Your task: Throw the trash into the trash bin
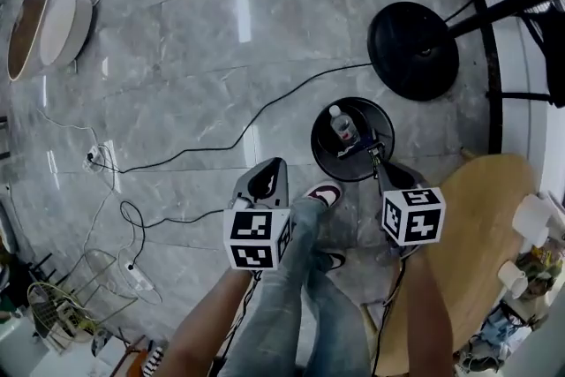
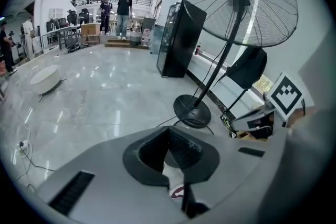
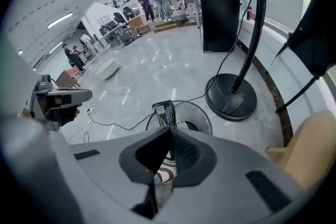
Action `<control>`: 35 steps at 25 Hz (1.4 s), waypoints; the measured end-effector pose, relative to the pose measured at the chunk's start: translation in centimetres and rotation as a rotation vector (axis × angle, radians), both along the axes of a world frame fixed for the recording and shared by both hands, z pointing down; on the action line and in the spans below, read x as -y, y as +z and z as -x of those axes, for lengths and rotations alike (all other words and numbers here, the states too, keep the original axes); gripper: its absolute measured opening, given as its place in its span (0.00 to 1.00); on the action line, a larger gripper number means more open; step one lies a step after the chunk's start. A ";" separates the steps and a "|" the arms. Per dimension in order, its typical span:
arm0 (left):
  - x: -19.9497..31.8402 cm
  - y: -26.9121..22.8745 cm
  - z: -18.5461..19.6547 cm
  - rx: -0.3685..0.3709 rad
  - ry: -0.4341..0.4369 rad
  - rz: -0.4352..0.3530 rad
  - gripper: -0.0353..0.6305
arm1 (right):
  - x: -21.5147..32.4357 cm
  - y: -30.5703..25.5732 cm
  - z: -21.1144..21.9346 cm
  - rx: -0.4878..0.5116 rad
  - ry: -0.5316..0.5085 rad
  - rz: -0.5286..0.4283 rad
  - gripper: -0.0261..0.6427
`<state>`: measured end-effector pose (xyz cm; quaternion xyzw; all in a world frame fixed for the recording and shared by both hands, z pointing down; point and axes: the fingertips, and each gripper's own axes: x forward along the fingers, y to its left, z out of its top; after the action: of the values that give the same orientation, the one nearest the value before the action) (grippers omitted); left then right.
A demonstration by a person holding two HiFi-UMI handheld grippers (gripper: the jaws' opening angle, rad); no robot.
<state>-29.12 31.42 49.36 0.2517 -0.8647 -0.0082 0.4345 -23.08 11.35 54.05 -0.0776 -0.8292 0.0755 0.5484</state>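
Note:
The black round trash bin [image 1: 317,142] stands on the grey floor just ahead of my feet, with a clear plastic bottle [image 1: 341,124] lying inside. My right gripper [image 1: 378,156] is shut on a dark snack wrapper [image 1: 365,147] that hangs over the bin's near rim. In the right gripper view the wrapper [image 3: 164,112] sticks out past the jaw tips of the right gripper [image 3: 170,128], with the bin [image 3: 208,118] right behind it. My left gripper [image 1: 267,168] hovers left of the bin, shut and holding nothing; in its own view the left gripper [image 2: 169,129] has jaw tips that meet.
A standing fan's black base [image 1: 413,49] sits beyond the bin. Black cables [image 1: 221,146] and a power strip [image 1: 101,159] lie across the floor at left. A round wooden table [image 1: 481,225] is at the right, and a wire basket [image 1: 97,278] at lower left. My shoe [image 1: 325,192] is between the grippers.

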 end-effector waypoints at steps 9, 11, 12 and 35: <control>-2.3 5.7 1.2 -0.060 -0.067 0.046 0.08 | -2.7 7.6 0.2 -0.091 -0.037 0.054 0.06; -2.9 5.8 1.3 -0.064 -0.082 0.055 0.08 | -3.1 7.9 0.4 -0.096 -0.051 0.069 0.06; -3.1 5.8 1.4 -0.066 -0.090 0.058 0.08 | -3.4 8.0 0.6 -0.098 -0.055 0.078 0.06; -2.1 -1.7 -1.0 -0.010 -0.044 0.006 0.08 | -4.0 -2.5 -1.7 0.033 0.057 0.115 0.15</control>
<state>-28.07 33.55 47.68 0.2314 -0.8679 -0.0162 0.4392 -21.36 15.35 51.52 -0.0866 -0.8342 0.1371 0.5271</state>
